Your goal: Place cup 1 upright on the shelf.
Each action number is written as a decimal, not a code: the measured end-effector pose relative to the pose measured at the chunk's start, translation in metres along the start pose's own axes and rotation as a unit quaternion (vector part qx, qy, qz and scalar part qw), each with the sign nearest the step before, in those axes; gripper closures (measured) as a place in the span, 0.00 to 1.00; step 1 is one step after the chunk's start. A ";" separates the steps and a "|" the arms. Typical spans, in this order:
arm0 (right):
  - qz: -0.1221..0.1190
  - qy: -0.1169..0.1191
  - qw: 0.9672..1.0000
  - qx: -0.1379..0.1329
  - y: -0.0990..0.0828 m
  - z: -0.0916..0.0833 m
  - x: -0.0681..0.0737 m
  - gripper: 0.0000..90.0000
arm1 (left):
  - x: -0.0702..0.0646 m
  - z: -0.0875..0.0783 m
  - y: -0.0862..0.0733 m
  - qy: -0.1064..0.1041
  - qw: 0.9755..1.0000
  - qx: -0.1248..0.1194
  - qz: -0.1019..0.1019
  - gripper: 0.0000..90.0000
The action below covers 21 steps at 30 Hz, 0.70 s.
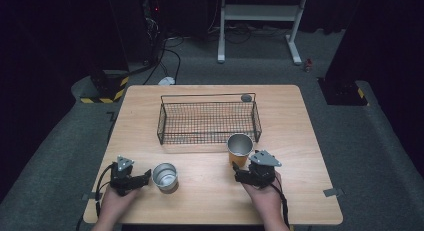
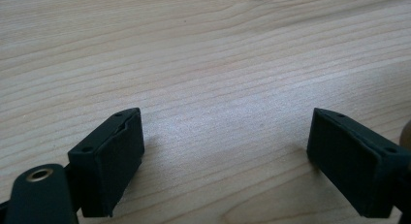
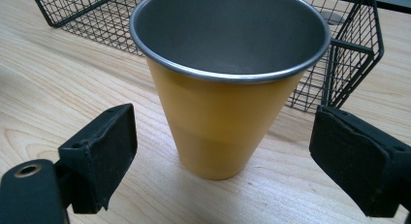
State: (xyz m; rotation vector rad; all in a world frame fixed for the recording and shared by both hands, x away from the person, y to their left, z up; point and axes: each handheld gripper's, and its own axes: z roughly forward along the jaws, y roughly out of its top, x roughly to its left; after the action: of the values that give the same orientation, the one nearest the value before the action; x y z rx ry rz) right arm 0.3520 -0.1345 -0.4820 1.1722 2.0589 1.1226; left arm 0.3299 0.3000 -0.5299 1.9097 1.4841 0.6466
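A dark room with cables and a white frame stand on grey carpet surrounds a pale wooden table (image 1: 210, 191).

**Layout.** A black wire basket (image 1: 208, 122) stands toward the far side of the table. An orange cup (image 1: 240, 149) with a steel lining stands upright just in front of the basket's right corner. A shorter silver cup (image 1: 165, 176) stands upright to the near left.

**Right claw.** The right claw (image 1: 238, 172) sits just short of the orange cup. In the right gripper view the jaws are spread wide, one on each side of the cup's (image 3: 227, 83) lower body, and neither pad touches it. The cup stands straight ahead of the claw, between the two pads and slightly beyond them.

**Left claw.** The left claw (image 1: 146, 175) lies just left of the silver cup. In the left gripper view its jaws are spread, with bare wood between them — nothing is held.

**Handling.** The orange cup looks like thin, rigid metal — probably light, with a smooth and likely slippery coated wall. Being empty and tall, it could tip under a one-sided push. The best hold is judged to be across the lower-to-middle wall, both pads closing together.

**Orientation.** The cup's long axis is vertical, mouth up. It tapers downward, narrow at the base, so the wall slopes away from the pads.
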 end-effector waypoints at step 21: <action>0.003 0.006 1.000 -0.012 0.006 0.012 0.004 0.10 | 0.000 0.000 0.000 -0.001 1.000 0.000 -0.002 0.15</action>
State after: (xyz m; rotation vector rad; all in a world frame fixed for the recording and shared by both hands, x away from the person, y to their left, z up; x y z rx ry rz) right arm 0.3615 -0.1248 -0.4831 1.1633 2.0475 1.1565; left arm 0.3300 0.2997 -0.5300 1.9063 1.4863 0.6423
